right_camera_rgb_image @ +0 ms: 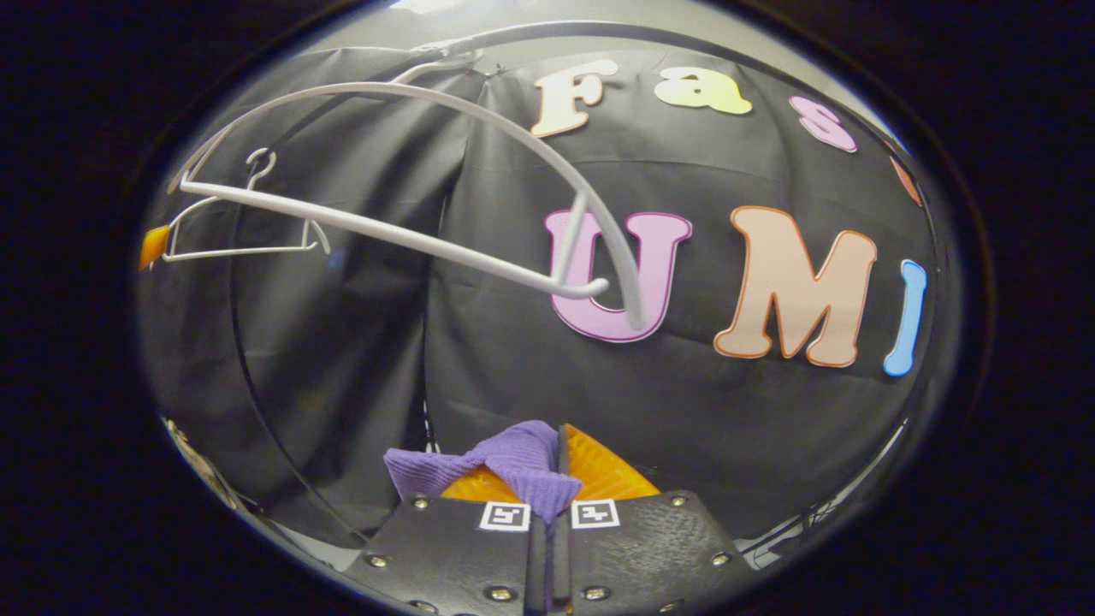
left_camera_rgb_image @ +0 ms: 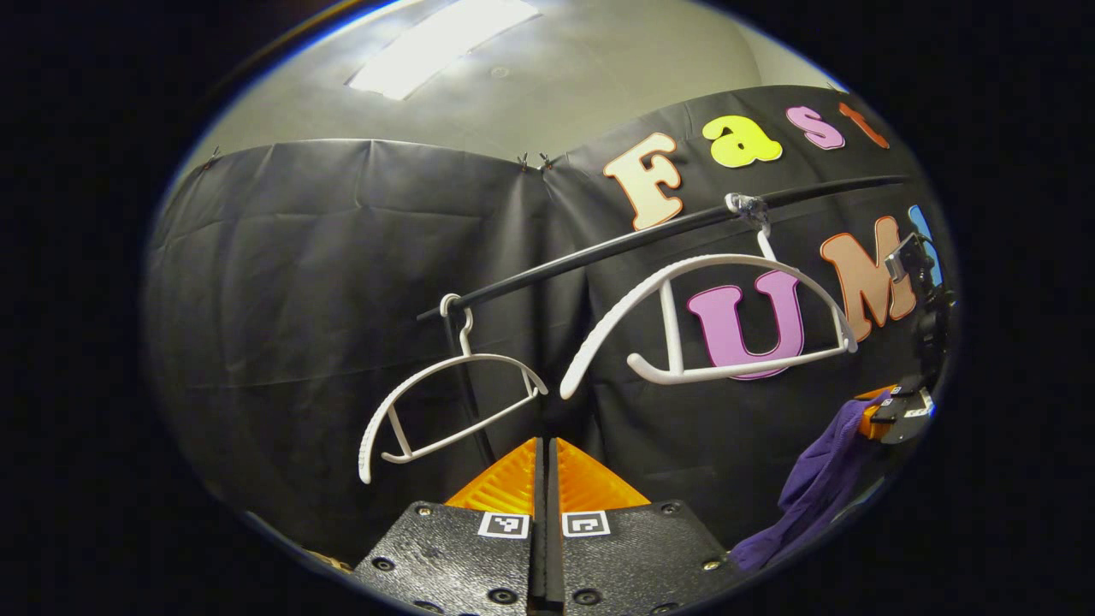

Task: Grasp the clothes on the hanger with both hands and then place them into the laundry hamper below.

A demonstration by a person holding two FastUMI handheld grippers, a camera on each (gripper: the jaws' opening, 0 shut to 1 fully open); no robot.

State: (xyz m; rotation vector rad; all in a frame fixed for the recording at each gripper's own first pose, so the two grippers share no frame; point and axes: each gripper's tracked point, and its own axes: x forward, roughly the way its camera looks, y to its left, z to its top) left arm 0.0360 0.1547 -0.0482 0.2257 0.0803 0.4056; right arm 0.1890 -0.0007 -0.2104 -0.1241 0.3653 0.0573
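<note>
Left gripper (left_camera_rgb_image: 546, 449): we read its fingers as pressed flat together with nothing between them, pointing up toward the rail (left_camera_rgb_image: 650, 235). Two white hangers hang bare on that rail, the small hanger (left_camera_rgb_image: 449, 402) at 11 o'clock from the fingertips and the large hanger (left_camera_rgb_image: 710, 321) at 1 o'clock.

Right gripper (right_camera_rgb_image: 556, 462): jaws closed on the purple garment (right_camera_rgb_image: 513, 466), a fold bunched over the fingertips and spilling toward 9 o'clock. In the left gripper view we see that same gripper at 3 o'clock, near the frame edge, with the garment (left_camera_rgb_image: 817, 488) trailing down from it toward 7 o'clock; its long axis runs roughly vertical, slanting down-left.

Judgement: the garment is off the hanger and carried by the right hand alone. It lies at 3 to 4 o'clock of the left jaws, well apart. We do not see the hamper; the task puts it below, so the coming move is a descent
</note>
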